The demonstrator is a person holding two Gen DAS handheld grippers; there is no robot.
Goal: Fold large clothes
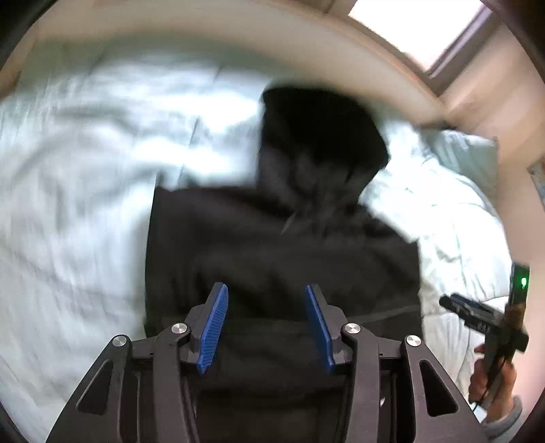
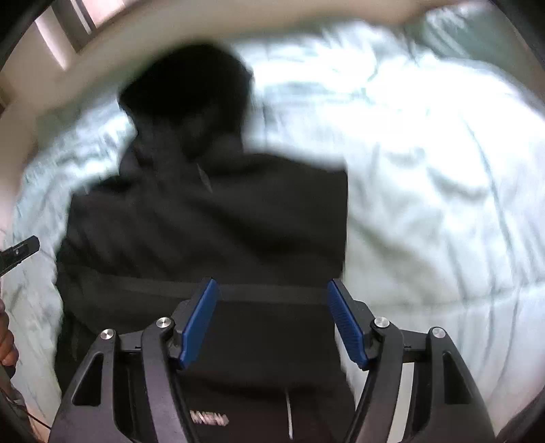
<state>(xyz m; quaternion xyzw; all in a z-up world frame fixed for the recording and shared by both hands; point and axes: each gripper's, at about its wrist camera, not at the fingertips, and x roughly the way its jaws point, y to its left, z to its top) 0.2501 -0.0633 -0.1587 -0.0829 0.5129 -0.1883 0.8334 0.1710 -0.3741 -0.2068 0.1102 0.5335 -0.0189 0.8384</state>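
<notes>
A large black hooded sweatshirt of soft fabric (image 1: 282, 245) lies spread on a bed covered by a rumpled pale mint-white quilted duvet (image 1: 75, 191), its hood (image 1: 320, 133) pointing away from the cameras toward the cream wall (image 1: 211, 20) beyond the bed. Both views are smeared by motion blur, so fine detail of the cloth is hard to read. In the left wrist view the left gripper (image 1: 266, 320), black-framed with ribbed blue pads, hangs above the lower body of the sweatshirt with its jaws parted to a middling gap; nothing sits between the pads and they touch no cloth. At the right edge of that view the right gripper (image 1: 456, 305) shows as a dark bar with a green light above it, held by a person's hand (image 1: 490, 375) in a grey cuff. In the right wrist view the right gripper (image 2: 272, 317) stands wider apart, also empty, over the sweatshirt (image 2: 211, 231) near a flat dark band (image 2: 269, 293) that crosses the garment. Small white lettering (image 2: 208, 418) shows on the cloth below, too blurred to read. The tip of the left gripper (image 2: 20, 250) enters at the left edge, with fingers (image 2: 6, 337) below it. A pale green pillow (image 1: 466, 153) lies at the far right of the bed, and a bright window (image 1: 419, 24) sits above the wall.
</notes>
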